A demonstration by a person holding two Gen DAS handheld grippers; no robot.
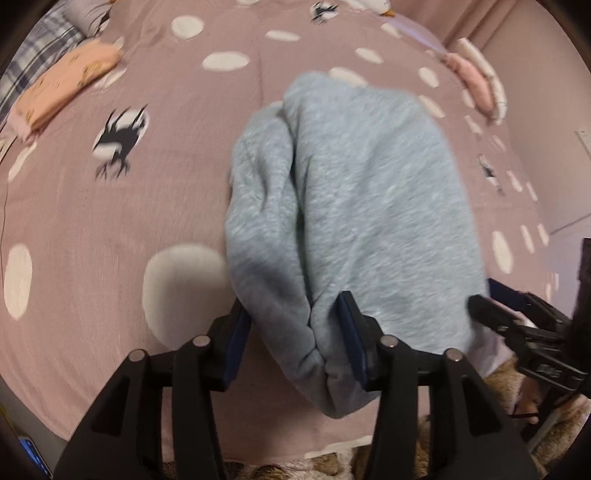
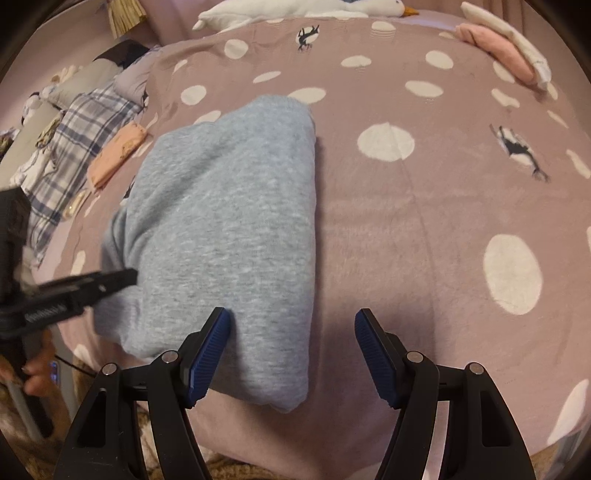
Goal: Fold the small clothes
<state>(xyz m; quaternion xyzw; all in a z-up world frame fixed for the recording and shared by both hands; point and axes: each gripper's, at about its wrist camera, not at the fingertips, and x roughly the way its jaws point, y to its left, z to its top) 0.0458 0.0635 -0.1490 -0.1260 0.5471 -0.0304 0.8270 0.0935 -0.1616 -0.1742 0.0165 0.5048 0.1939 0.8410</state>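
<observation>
A folded grey fleece garment (image 1: 362,206) lies on the pink dotted blanket (image 1: 110,240); it also shows in the right wrist view (image 2: 229,229). My left gripper (image 1: 295,317) has its blue-padded fingers around the garment's near left fold, with cloth bunched between them. My right gripper (image 2: 291,339) is open, its left finger (image 2: 210,350) resting against the garment's near edge and its right finger over bare blanket (image 2: 443,221). The right gripper shows at the right edge of the left wrist view (image 1: 517,325).
A folded peach garment (image 1: 66,81) and plaid bedding (image 2: 74,147) lie at the left. Folded pink and cream clothes (image 2: 506,48) sit at the far right. A white plush goose (image 2: 306,9) lies at the far edge. A fur rug (image 2: 229,469) lies below the bed's near edge.
</observation>
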